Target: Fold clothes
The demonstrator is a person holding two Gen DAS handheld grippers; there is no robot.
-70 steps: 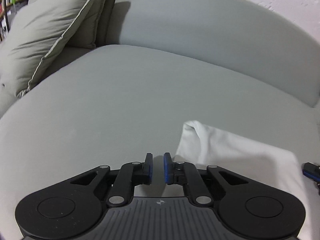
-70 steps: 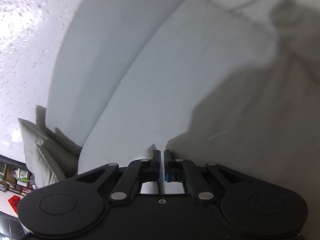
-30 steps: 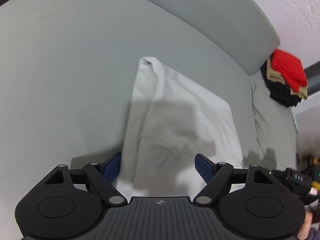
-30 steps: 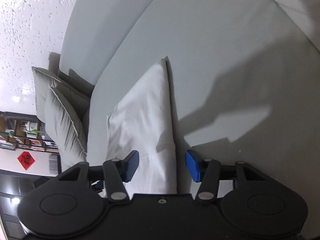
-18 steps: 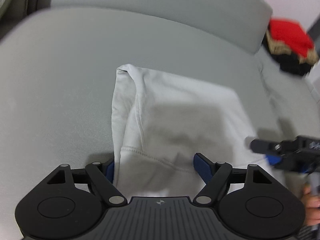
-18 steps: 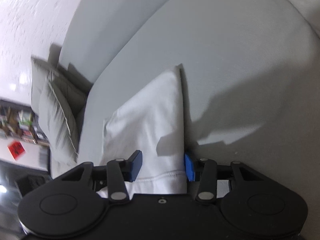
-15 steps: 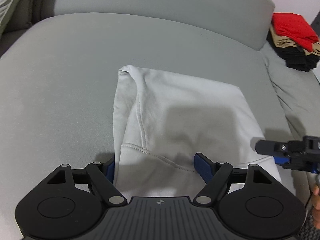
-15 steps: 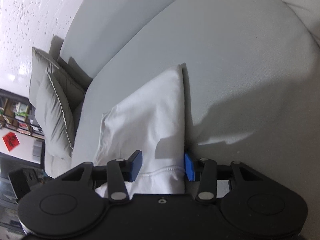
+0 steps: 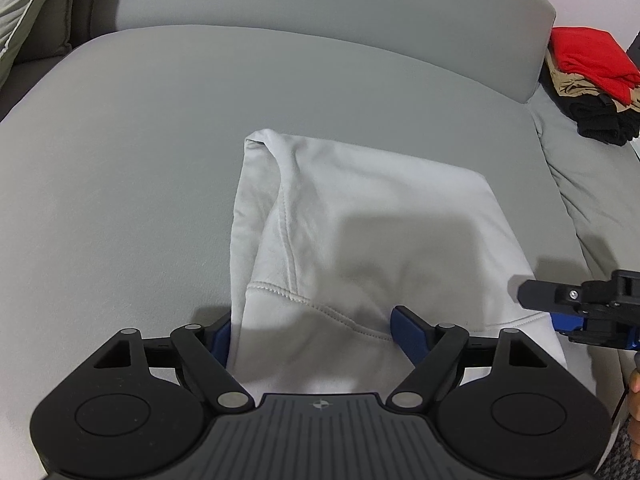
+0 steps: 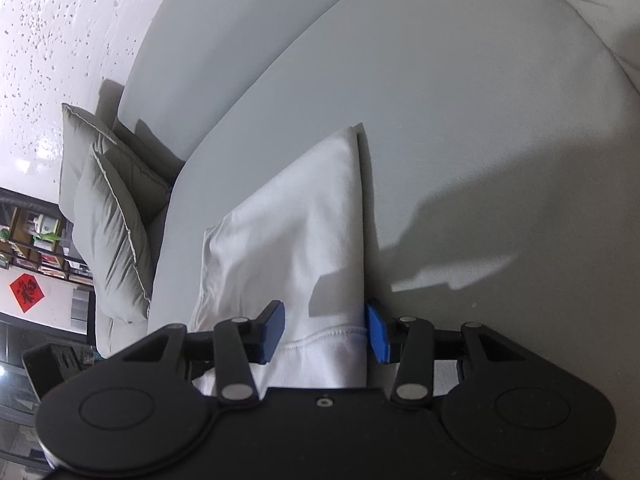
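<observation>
A folded white sweatshirt (image 9: 360,220) lies flat on the grey sofa seat (image 9: 120,160). My left gripper (image 9: 316,332) is open, its blue pads straddling the near left corner of the sweatshirt by the hem seam. My right gripper (image 10: 326,330) is open over the near right edge of the sweatshirt (image 10: 296,240), one pad each side of the folded edge. The right gripper also shows in the left wrist view (image 9: 576,304) at the right.
A stack of folded clothes, red on top (image 9: 588,60), sits at the sofa's far right end. Grey cushions (image 10: 108,216) lean at the left end. The sofa backrest (image 9: 320,20) runs behind. Shelves (image 10: 32,240) stand beyond the sofa.
Both grippers opened from shut and came down over the near edge of the sweatshirt. In the last half second they barely moved.
</observation>
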